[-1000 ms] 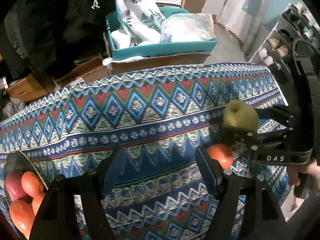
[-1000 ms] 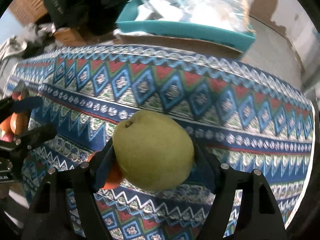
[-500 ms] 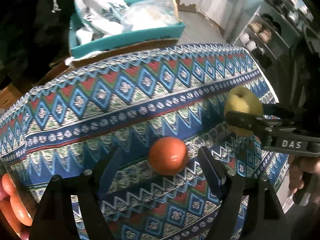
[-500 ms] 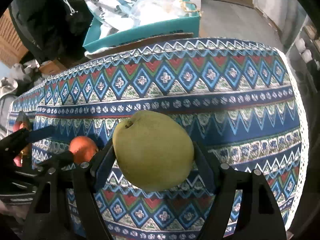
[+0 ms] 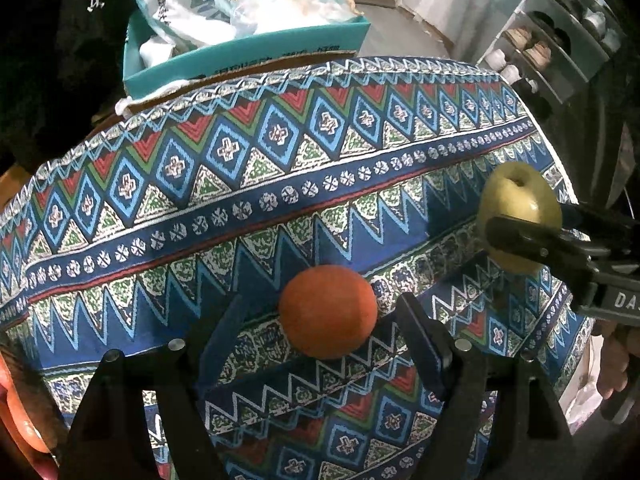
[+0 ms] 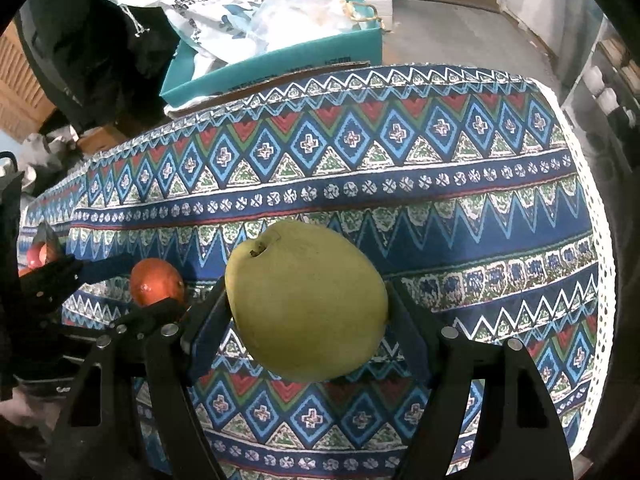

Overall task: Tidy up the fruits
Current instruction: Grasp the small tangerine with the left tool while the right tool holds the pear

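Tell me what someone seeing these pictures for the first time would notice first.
Probably the large yellow-green pear, clamped between the jaws of the right gripper above the table. Next, the round orange tangerine lying on the blue, red and green zigzag-patterned tablecloth, between the open jaws of the left gripper, which have just been closing. Behind the table stands a teal cardboard box stuffed with white plastic bags.

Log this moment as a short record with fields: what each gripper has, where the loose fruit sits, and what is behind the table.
right gripper: shut on the green pear, lifted off the cloth
left gripper: open, jaws just closing, either side of the orange, pads not touching
orange: resting on the patterned tablecloth
other fruit: orange and red pieces at the left edge, partly hidden
behind table: teal box with bags
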`<state>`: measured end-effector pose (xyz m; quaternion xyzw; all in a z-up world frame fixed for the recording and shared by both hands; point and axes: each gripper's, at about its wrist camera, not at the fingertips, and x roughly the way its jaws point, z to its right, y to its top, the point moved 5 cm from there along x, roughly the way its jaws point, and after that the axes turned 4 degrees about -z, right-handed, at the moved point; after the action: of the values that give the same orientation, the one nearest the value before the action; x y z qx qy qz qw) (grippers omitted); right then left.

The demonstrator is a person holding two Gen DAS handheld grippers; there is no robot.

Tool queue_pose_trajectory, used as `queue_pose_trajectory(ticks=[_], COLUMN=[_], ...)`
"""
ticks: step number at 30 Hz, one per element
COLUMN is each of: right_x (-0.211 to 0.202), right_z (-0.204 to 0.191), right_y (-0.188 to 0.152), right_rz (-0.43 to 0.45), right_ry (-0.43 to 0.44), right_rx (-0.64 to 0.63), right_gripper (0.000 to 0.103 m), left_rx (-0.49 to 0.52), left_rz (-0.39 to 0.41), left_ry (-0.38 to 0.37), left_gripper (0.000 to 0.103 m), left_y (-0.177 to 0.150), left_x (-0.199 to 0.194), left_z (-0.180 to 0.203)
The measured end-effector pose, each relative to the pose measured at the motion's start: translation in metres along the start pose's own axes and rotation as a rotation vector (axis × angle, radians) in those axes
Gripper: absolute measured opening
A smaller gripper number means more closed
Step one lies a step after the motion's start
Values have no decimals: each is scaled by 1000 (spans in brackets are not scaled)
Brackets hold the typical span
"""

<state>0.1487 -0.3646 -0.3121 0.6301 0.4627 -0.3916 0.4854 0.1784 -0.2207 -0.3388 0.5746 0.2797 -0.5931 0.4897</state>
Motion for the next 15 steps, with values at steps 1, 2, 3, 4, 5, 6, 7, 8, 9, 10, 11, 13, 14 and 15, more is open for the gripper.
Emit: queue_pose_trajectory(ticks=[1, 2, 3, 4, 5, 6, 7, 8, 9, 10, 11, 13, 14, 15], right_x=[1, 1, 1, 1, 1, 1, 1, 1, 2, 2, 1, 0, -1, -1], right_z=[0, 0, 0, 0, -1, -1, -1, -2, -3, -3, -4, -7, -8, -9], right_y=[-1, -1, -2, -3, -3, -4, -4, -4, -4, -4, -4, -4, -4, -4], right_rz=[-2, -2, -2, -2, -2, -2, -2, -2, -1, 0, 1, 4, 7, 9], right_ry=[0, 1, 0, -1, -4, -9, -13, -20, -25, -27, -30, -38, -41, -42], right_rx=[0, -1, 0, -3, -5, -9, -14, -19, -25, -30, -37, -48, -53, -55], right_gripper=[76, 76, 76, 76, 76, 76, 76, 76, 76, 76, 76, 76, 76, 76], left_rx=[-6, -12, -14, -12, -6, -3, -1, 2, 5, 10, 11, 10, 11, 13], left_rz=[-2, -5, -9, -11, -14, -15, -10, -7, -5, -1, 3, 10, 14, 19], left_ry=[-6, -12, -18, -19, -22, -27, -24, -20, -18, -15, -14, -14, -14, -13], left_gripper=[72, 68, 61, 55, 50, 50, 50, 49, 49, 49, 49, 49, 49, 49], left_y=[0, 0, -1, 0, -1, -1, -2, -3, -3, -4, -4, -5, -5, -5], left_x=[1, 2, 3, 4, 5, 5, 4, 4, 4, 3, 2, -2, -4, -6], left_z=[0, 0, 0, 0, 0, 1, 2, 2, 3, 3, 3, 3, 3, 3])
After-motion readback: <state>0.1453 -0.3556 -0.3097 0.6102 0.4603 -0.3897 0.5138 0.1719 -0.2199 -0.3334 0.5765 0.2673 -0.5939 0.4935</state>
